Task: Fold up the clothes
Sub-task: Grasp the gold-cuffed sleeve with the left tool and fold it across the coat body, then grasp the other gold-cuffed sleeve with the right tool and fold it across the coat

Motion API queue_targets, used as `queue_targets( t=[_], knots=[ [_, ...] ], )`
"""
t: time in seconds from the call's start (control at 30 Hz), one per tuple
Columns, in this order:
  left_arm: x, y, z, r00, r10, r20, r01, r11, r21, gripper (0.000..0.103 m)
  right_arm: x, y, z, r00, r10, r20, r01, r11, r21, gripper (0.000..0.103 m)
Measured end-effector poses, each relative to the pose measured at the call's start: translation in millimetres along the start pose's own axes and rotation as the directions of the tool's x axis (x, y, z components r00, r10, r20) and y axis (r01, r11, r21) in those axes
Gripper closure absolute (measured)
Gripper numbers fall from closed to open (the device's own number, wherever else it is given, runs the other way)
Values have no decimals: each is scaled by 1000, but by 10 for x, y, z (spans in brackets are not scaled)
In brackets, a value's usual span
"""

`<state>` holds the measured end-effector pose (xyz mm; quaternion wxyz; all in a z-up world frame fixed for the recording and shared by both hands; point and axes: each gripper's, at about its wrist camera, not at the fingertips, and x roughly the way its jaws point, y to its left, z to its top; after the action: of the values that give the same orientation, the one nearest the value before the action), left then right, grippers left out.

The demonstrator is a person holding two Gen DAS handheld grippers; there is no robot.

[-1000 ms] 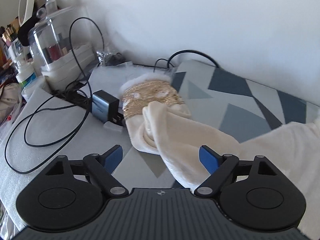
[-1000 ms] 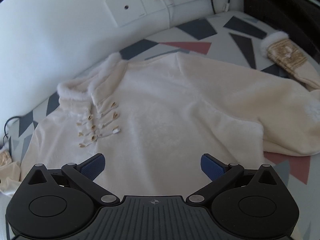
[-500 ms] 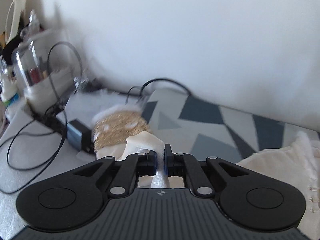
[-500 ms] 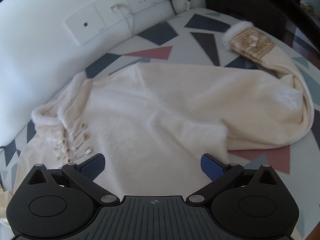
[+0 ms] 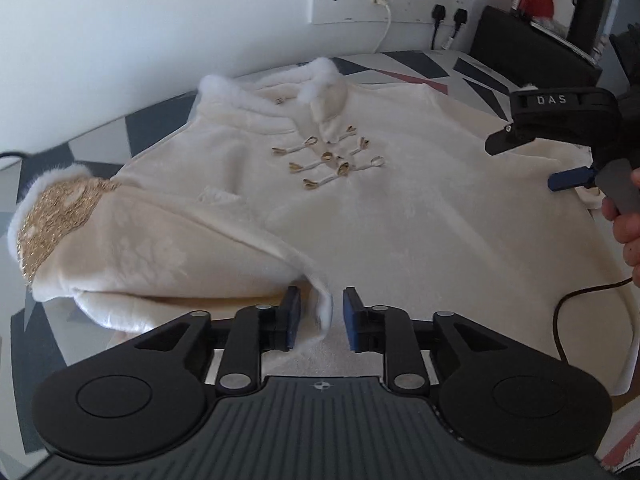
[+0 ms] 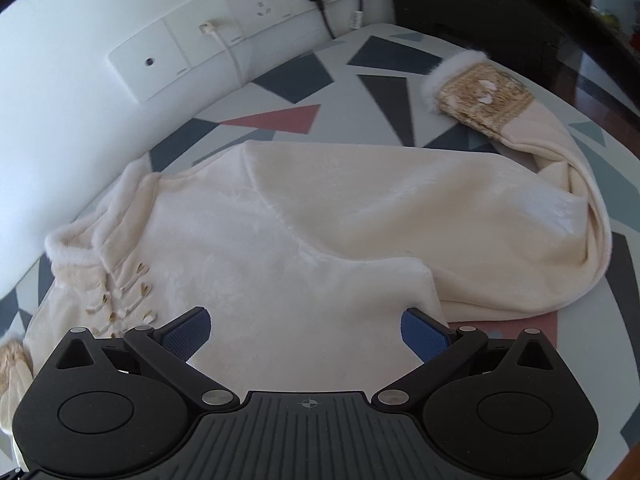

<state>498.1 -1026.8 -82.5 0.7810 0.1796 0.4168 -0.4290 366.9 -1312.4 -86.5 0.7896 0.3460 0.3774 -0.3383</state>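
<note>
Geometric-print table (image 5: 100, 136) under a white wall with sockets is what we get from the left wrist view, with the cream fleece top (image 5: 400, 208) spread flat across it. Our left gripper (image 5: 319, 312) has its jaws opening — the folded-in sleeve (image 5: 160, 248) edge sits between the blue pads, but they don't look to be pressing it now. That sleeve lies crosswise, gold cuff pointing away to the left.

Over on the right wrist view, our right gripper (image 6: 306, 332) hovers with jaws spread wide and nothing in them. The other sleeve (image 6: 500, 232) runs away to its right — long axis bending up to the cuff (image 6: 480, 100). We'd say the right hand is clearly the nearer one for that fold.
</note>
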Motion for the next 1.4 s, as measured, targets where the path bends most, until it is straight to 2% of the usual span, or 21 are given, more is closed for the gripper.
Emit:
queue_targets(
  t=[0.07, 0.1, 0.17, 0.27, 0.33, 0.43, 0.53, 0.63, 0.73, 0.77, 0.83, 0.87, 0.9, 0.93, 0.97, 1.03, 1.13, 1.17, 1.23, 1.3, 1.4],
  knots=[
    [-142, 150, -46, 1000, 6, 30, -4, 998, -66, 44, 13, 82, -11, 999, 45, -6, -45, 998, -35, 8],
    [-235, 221, -78, 998, 18, 52, -13, 996, -87, 41, 20, 138, -14, 997, 74, -11, -75, 996, -55, 11],
    [-393, 326, -150, 994, 64, 85, -56, 994, -95, 39, 53, 294, -10, 989, 145, -27, -147, 985, -92, 16],
    [-443, 473, -300, 984, 168, 65, -160, 981, -107, 37, 120, 682, -10, 957, 285, -59, -291, 943, -162, 18],
    [-410, 590, -422, 974, 223, 27, -218, 967, -135, 37, 193, 1031, -47, 924, 371, -94, -382, 892, -241, 18],
    [-350, 668, -586, 964, 266, 0, -263, 953, -149, 37, 331, 1648, -175, 877, 455, -154, -477, 791, -384, 18],
    [-281, 676, -669, 951, 308, -18, -307, 941, -140, 36, 523, 2189, -335, 852, 470, -230, -520, 709, -477, 18],
    [-273, 699, -662, 949, 314, -11, -311, 935, -171, 36, 682, 2588, -497, 858, 437, -272, -510, 656, -557, 18],
    [-243, 715, -633, 946, 324, -16, -321, 928, -189, 34, 776, 2843, -641, 857, 408, -316, -514, 621, -592, 21],
    [-229, 715, -629, 943, 332, -19, -329, 925, -190, 30, 785, 2896, -677, 853, 405, -329, -520, 610, -598, 26],
    [-214, 695, -628, 934, 356, -21, -354, 920, -170, 24, 743, 2951, -794, 842, 393, -369, -538, 563, -627, 61],
    [-208, 680, -621, 931, 365, -20, -364, 919, -153, 23, 706, 2974, -848, 838, 383, -389, -544, 533, -648, 71],
    [-202, 665, -615, 927, 375, -19, -374, 918, -136, 22, 618, 2957, -893, 841, 394, -370, -534, 498, -683, 89],
    [-194, 644, -607, 922, 387, -19, -386, 915, -118, 19, 527, 2936, -937, 844, 407, -349, -520, 463, -718, 96],
    [-186, 634, -601, 918, 396, -19, -396, 912, -110, 17, 436, 2878, -908, 839, 440, -322, -517, 456, -724, 96],
    [-177, 635, -592, 914, 404, -22, -404, 908, -111, 16, 249, 2676, -710, 821, 513, -251, -523, 501, -689, 97],
    [-174, 687, -591, 918, 394, -32, -395, 907, -144, 14, -25, 2259, -308, 828, 559, -47, -454, 619, -641, 97],
    [-175, 702, -594, 920, 390, -35, -391, 907, -154, 13, -110, 2058, -150, 829, 558, 35, -429, 675, -601, 97],
    [-178, 717, -595, 923, 384, -39, -385, 908, -166, 13, -284, 1562, 152, 836, 510, 201, -373, 798, -474, 97],
    [-174, 727, -593, 924, 381, -43, -382, 907, -174, 12, -426, 1023, 330, 846, 417, 333, -303, 889, -342, 97],
    [-162, 718, -577, 922, 386, -45, -387, 905, -175, 12, -490, 349, 322, 879, 255, 402, -175, 959, -225, 96]
  ],
)
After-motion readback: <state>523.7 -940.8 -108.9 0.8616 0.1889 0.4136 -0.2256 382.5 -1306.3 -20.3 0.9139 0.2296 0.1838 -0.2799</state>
